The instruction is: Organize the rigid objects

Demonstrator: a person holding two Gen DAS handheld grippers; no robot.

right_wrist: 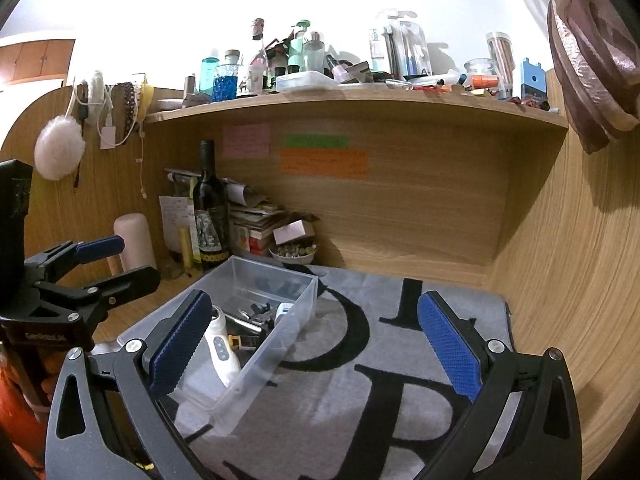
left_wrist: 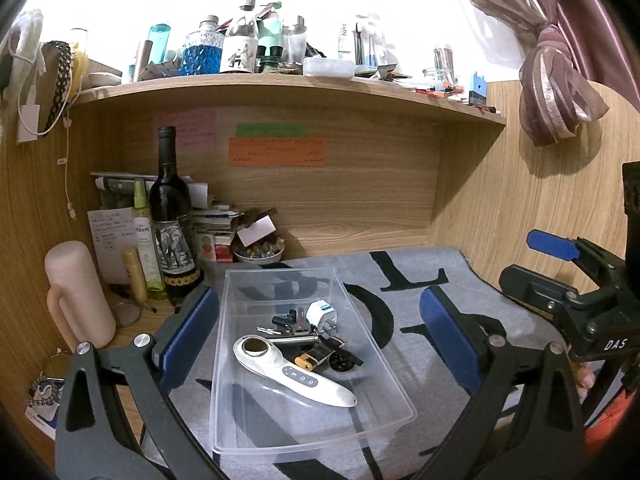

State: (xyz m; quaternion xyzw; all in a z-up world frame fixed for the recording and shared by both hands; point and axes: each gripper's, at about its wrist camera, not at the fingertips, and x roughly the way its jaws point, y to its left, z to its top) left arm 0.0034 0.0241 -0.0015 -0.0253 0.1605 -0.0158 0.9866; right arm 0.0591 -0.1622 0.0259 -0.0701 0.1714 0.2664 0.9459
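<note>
A clear plastic bin (left_wrist: 240, 420) sits on a grey mat with black letters (left_wrist: 400, 280). In it lie a white handheld device (left_wrist: 296, 376), a white plug adapter (left_wrist: 322, 314), a yellow and black lighter (left_wrist: 306, 360) and small dark metal parts. My left gripper (left_wrist: 320, 344) is open and empty, its blue pads on either side of the bin. My right gripper (right_wrist: 316, 344) is open and empty above the mat, right of the bin (right_wrist: 292, 312). Each gripper shows in the other's view, the right (left_wrist: 560, 264) and the left (right_wrist: 104, 260).
A dark wine bottle (left_wrist: 172, 224), a green spray bottle (left_wrist: 144, 240), a pink container (left_wrist: 78, 292), stacked papers and a small bowl (left_wrist: 260, 252) crowd the desk's back left. A cluttered shelf (left_wrist: 280, 84) hangs overhead. Wooden walls close the back and right.
</note>
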